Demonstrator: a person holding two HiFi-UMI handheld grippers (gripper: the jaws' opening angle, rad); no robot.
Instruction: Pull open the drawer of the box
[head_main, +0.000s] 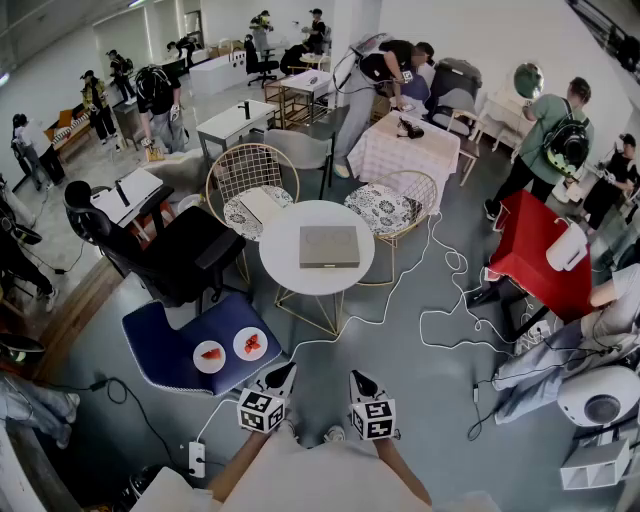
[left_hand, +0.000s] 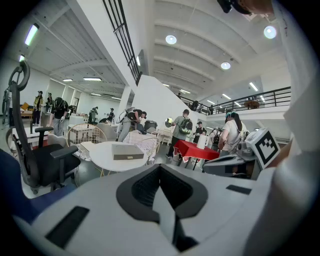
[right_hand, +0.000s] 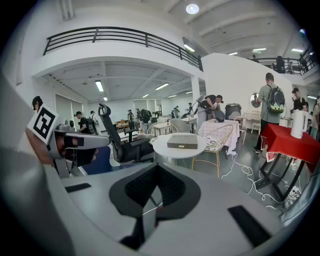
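A flat grey box lies in the middle of a round white table, a few steps ahead of me. The same box shows small in the left gripper view with a small handle on its front, and the box appears likewise in the right gripper view. My left gripper and right gripper hang side by side close to my body, far short of the table. Both have their jaws together with nothing between them: left gripper, right gripper.
A blue stool with two plates of red food stands left of my path. A black office chair and two gold wire chairs ring the table. White cables trail over the floor at right, near a red table. Several people stand around.
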